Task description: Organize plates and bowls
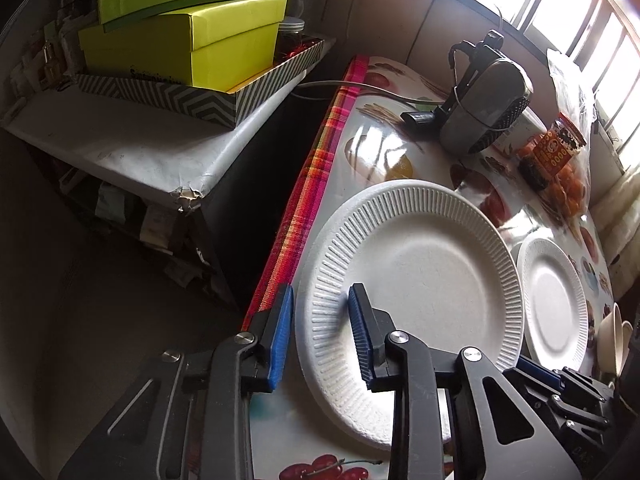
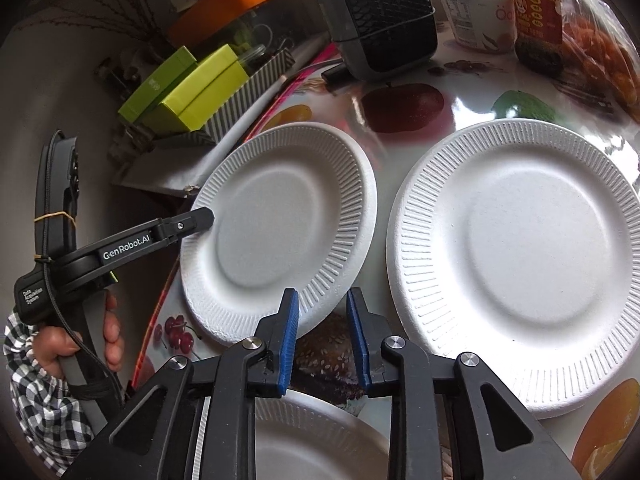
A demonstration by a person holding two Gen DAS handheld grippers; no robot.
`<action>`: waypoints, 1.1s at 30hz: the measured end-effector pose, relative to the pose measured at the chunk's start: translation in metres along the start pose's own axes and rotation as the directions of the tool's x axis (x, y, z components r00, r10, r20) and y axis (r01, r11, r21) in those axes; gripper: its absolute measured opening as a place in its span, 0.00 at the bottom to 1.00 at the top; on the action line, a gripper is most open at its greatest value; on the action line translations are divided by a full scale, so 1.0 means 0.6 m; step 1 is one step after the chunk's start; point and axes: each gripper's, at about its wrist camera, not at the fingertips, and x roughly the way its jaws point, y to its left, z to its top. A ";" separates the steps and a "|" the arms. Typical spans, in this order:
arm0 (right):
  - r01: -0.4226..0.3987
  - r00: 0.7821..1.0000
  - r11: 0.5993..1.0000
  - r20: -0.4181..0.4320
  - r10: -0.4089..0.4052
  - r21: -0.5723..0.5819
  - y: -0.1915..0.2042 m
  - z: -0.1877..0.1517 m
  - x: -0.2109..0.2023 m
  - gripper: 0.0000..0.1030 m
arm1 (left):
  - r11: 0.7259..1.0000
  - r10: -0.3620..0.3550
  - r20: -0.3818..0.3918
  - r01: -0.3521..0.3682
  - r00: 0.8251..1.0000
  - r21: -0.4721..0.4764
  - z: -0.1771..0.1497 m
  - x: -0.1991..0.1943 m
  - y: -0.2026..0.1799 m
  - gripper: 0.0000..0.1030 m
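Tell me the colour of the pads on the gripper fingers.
Blue, ribbed pads on black fingers; clearest in the right wrist view.

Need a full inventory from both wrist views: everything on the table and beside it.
paper plates: three, white, on table: left plate, right plate, near plate
bowls: seemingly two, beige, nested beyond plates
fan-like appliance: one, grey, table's back
tub: one, white, beside appliance
jar: one, red label, beside tub
fruit bag: one, orange fruit, by jar
boxes: two, green, in zigzag tray
left hand-held gripper: black, blue pads, gripping left plate's rim
right hand-held gripper: same, shut, above near plate
hand: one, checked sleeve, holding left hand-held gripper
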 end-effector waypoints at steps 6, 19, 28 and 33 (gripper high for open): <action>-0.008 1.000 1.000 -0.004 0.008 0.011 -0.001 0.002 0.001 0.22 | 1.000 0.001 -0.001 -0.001 1.000 0.002 0.000 -0.005 0.001 0.27; -0.035 0.999 0.999 0.028 0.034 0.010 0.007 -0.005 -0.040 0.21 | 1.000 -0.002 0.019 0.002 1.000 0.013 -0.019 -0.049 -0.003 0.27; -0.040 0.997 0.999 0.064 0.040 -0.006 0.014 -0.032 -0.091 0.21 | 0.999 -0.018 0.051 0.017 0.999 0.036 -0.048 -0.100 -0.024 0.27; -0.032 0.996 0.999 0.079 0.033 -0.008 0.014 -0.055 -0.120 0.21 | 0.998 -0.028 0.058 0.025 0.998 0.053 -0.073 -0.125 -0.036 0.27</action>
